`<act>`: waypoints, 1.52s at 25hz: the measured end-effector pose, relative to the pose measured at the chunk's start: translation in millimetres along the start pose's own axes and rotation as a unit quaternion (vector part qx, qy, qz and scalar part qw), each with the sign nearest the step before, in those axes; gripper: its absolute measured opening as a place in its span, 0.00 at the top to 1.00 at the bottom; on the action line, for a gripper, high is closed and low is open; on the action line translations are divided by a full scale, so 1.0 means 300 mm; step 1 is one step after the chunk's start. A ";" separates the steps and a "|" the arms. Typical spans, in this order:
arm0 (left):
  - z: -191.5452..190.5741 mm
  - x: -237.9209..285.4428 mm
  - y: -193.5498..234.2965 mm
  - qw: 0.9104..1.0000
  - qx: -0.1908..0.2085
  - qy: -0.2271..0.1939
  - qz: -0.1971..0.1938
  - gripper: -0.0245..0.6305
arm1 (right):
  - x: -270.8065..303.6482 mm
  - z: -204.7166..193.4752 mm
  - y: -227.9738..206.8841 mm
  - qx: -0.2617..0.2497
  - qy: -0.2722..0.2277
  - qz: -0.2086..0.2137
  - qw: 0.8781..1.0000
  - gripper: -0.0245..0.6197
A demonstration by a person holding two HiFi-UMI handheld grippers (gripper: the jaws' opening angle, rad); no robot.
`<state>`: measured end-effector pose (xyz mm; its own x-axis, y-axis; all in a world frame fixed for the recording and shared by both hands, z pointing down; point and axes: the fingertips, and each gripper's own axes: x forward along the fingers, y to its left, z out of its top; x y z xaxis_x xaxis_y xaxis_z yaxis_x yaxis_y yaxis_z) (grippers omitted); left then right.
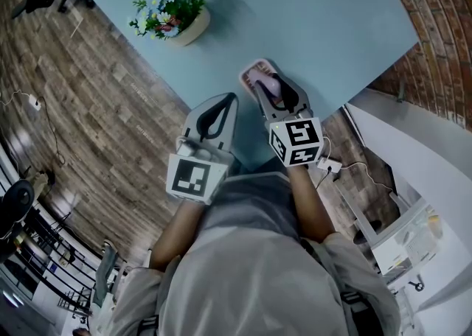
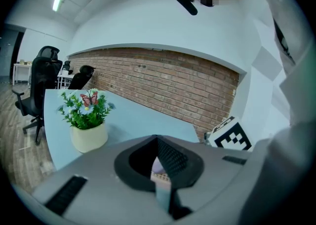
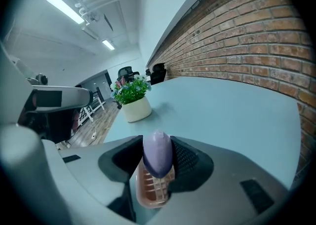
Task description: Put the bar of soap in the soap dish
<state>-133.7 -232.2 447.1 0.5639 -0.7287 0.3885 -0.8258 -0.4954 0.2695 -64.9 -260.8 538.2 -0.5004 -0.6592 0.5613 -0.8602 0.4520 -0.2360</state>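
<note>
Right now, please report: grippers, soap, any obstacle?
Right gripper shut on purple bar of soap, over pink soap dish. Left gripper shut, empty. Nothing in the way.

A pale blue table (image 1: 317,3) meets a red brick wall (image 1: 435,25) on the right. Wood-plank floor (image 1: 96,106) spreads left, with black office chairs (image 2: 42,78) far off under a ceiling strip light (image 2: 58,1).
</note>
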 end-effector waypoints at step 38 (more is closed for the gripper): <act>0.045 0.018 -0.061 1.000 0.008 -0.023 -0.001 0.96 | -0.121 0.092 -0.009 -0.035 -0.049 -0.012 0.998 0.83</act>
<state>-115.6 -233.5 432.4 0.5652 -0.7485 0.3470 -0.8248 -0.5042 0.2559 -47.2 -254.7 496.7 -0.4905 -0.7239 0.4852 -0.8645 0.4745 -0.1659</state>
